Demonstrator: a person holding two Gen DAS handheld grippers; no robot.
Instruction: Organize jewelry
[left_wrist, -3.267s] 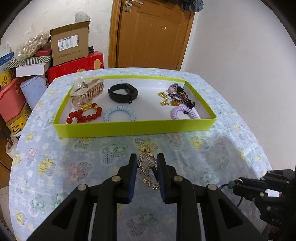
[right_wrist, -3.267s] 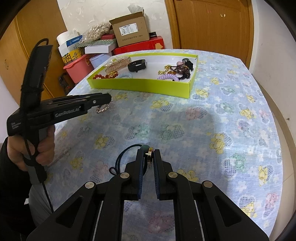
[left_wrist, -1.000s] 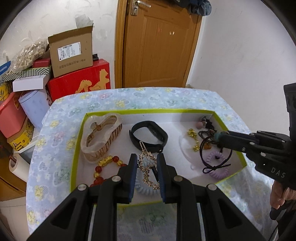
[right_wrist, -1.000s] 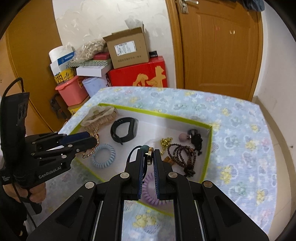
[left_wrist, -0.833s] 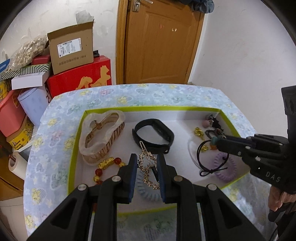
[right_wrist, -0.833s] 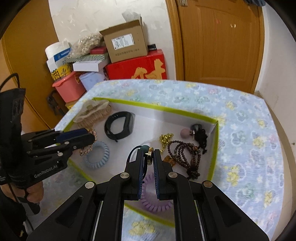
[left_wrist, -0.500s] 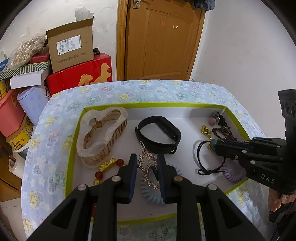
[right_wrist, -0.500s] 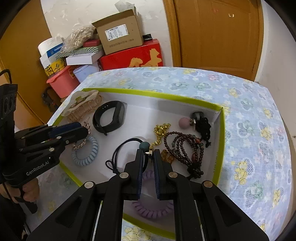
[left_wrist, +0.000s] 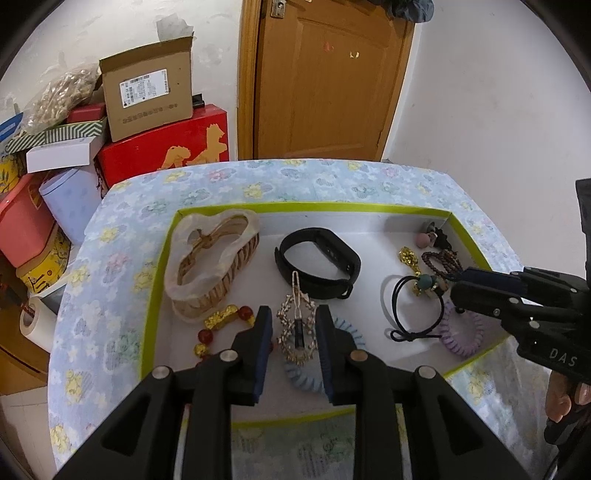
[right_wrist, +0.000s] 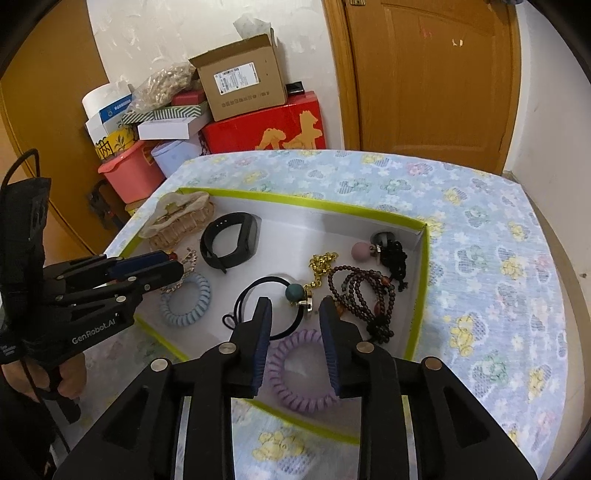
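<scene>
A green-rimmed white tray (left_wrist: 314, 206) (right_wrist: 421, 295) lies on the flowered tablecloth with jewelry in it. My left gripper (left_wrist: 294, 332) (right_wrist: 179, 269) hovers over the tray's near left part. Its jaws are opening, and a gold hair clip (left_wrist: 297, 328) sits loose between them over a blue coil tie (left_wrist: 347, 332) (right_wrist: 184, 299). My right gripper (right_wrist: 295, 319) (left_wrist: 460, 286) is opening over the tray's right part. A black hair tie with a teal bead (right_wrist: 295, 291) (left_wrist: 393, 306) lies on the tray floor just beyond its fingertips, free of the pads.
The tray also holds a large claw clip (left_wrist: 210, 266), a black wristband (left_wrist: 317, 266), a lilac coil tie (right_wrist: 299, 369), red and gold beads (left_wrist: 221, 317), a gold chain (right_wrist: 321, 264) and dark bead bracelets (right_wrist: 362, 291). Stacked boxes (left_wrist: 147, 96) stand beyond the table's far left edge.
Both grippers came in over the tray from the tablecloth. The right jaws spread and the black hair tie dropped onto the tray floor. The left jaws widened slightly around the gold clip.
</scene>
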